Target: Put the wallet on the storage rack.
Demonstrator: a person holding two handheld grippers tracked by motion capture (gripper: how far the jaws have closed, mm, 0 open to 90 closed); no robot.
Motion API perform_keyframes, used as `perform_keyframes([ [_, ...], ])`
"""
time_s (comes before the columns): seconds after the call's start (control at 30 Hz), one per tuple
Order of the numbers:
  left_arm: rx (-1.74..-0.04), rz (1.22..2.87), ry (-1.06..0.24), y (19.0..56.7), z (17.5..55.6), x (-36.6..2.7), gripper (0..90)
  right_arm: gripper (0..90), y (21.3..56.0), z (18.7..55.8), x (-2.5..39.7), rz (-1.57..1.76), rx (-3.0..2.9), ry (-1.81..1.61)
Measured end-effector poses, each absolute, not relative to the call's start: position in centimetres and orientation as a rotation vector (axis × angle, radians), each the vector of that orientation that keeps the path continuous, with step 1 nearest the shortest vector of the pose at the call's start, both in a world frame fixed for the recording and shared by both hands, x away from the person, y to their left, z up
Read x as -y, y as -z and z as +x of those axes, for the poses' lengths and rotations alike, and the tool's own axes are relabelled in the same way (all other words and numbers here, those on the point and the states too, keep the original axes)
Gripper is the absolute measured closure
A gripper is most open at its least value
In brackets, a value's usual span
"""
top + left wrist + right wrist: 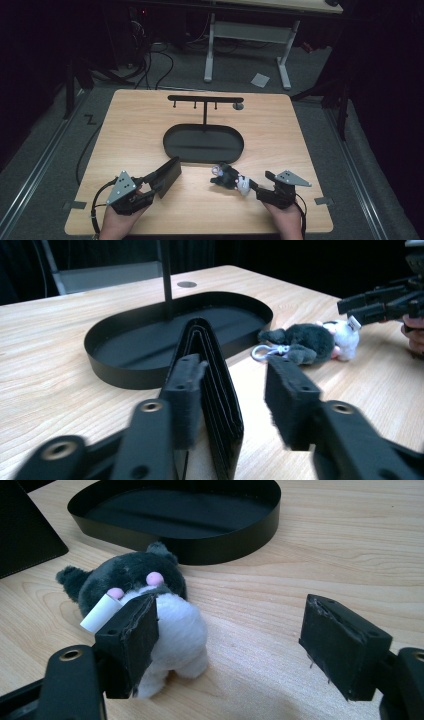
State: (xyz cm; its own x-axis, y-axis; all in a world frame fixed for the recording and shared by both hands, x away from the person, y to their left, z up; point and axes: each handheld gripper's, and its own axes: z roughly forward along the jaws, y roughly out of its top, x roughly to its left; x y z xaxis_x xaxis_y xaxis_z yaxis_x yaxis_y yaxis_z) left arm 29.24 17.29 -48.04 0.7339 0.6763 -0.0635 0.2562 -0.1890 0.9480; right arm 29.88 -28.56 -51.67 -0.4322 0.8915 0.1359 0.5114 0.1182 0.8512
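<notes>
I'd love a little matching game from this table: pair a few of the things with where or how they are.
Things:
1. wallet
2. plush toy
3. tray
4. stand

States:
A. rises from the tray
B. lying on the wood by the right tongs
C. black oval, nothing lying in it
D. standing on edge between the open left tongs

Pairs: 1-D, 2-B, 3-C, 4-A

Two black grippers are seen, the left gripper [159, 184] and the right gripper [256, 187], each topped by a grey three-cornered plate dotted with small dark holes. A black cable is looped from the rear of each. The jaws are faced with black foam pads [131, 635], worn ragged at the edges, and are joined by black links fixed with round metal-ringed screws.
</notes>
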Motion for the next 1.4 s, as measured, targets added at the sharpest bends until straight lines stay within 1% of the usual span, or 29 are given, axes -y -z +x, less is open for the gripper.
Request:
perform_keyframes([
  [0.2,-0.733,1.762,-0.495,48.0,29.1,-17.3,39.6,23.2,51.7,30.0,28.6,1.359,-1.993,-1.248],
  [0.23,-0.732,1.760,-0.501,48.0,29.1,-17.3,39.6,23.2,51.7,30.0,28.6,1.359,-1.993,-1.248],
  [0.27,-0.733,1.757,-0.505,47.9,29.1,-17.3,37.0,23.2,51.7,30.0,28.6,1.359,-1.993,-1.248],
  [0.3,-0.742,1.756,-0.515,47.9,29.1,-17.3,31.0,23.2,51.7,29.9,28.6,1.358,-1.993,-1.247],
  [0.4,-0.761,1.749,-0.526,47.9,29.2,-17.4,21.3,23.3,51.7,29.9,28.6,1.359,-1.994,-1.243],
  [0.43,-0.761,1.749,-0.526,47.9,29.2,-17.4,15.9,23.3,51.7,29.9,28.6,1.359,-1.994,-1.243],
  [0.47,-0.770,1.754,-0.524,47.9,29.2,-17.4,15.9,23.3,51.7,29.9,28.6,1.359,-1.994,-1.243],
  [0.5,-0.780,1.762,-0.525,48.0,29.3,-17.4,13.3,23.3,51.7,29.9,28.7,1.360,-1.994,-1.243],
  [0.53,-0.802,1.782,-0.519,48.2,29.6,-17.3,8.5,23.4,51.7,29.9,28.7,1.363,-1.994,-1.243],
  [0.57,-0.802,1.782,-0.519,48.2,29.6,-17.3,7.1,23.4,51.7,29.9,28.7,1.361,-1.993,-1.243],
  [0.63,-0.817,1.806,-0.510,48.6,29.9,-17.2,5.5,23.4,51.7,29.9,28.7,1.360,-1.994,-1.243],
  [0.8,-0.819,1.824,-0.495,49.0,30.2,-17.0,5.3,23.4,51.7,30.0,28.7,1.364,-1.995,-1.243],
  [0.97,-0.830,1.837,-0.440,49.6,30.7,-17.2,9.2,23.4,51.7,29.9,28.7,1.361,-1.994,-1.243],
  [1.1,-0.846,1.859,-0.439,50.3,30.9,-17.5,11.2,23.5,51.6,29.9,28.9,1.365,-1.989,-1.249],
  [1.4,-0.842,1.846,-0.433,50.7,30.6,-17.4,15.0,23.4,51.7,29.8,29.2,1.372,-1.979,-1.257],
])
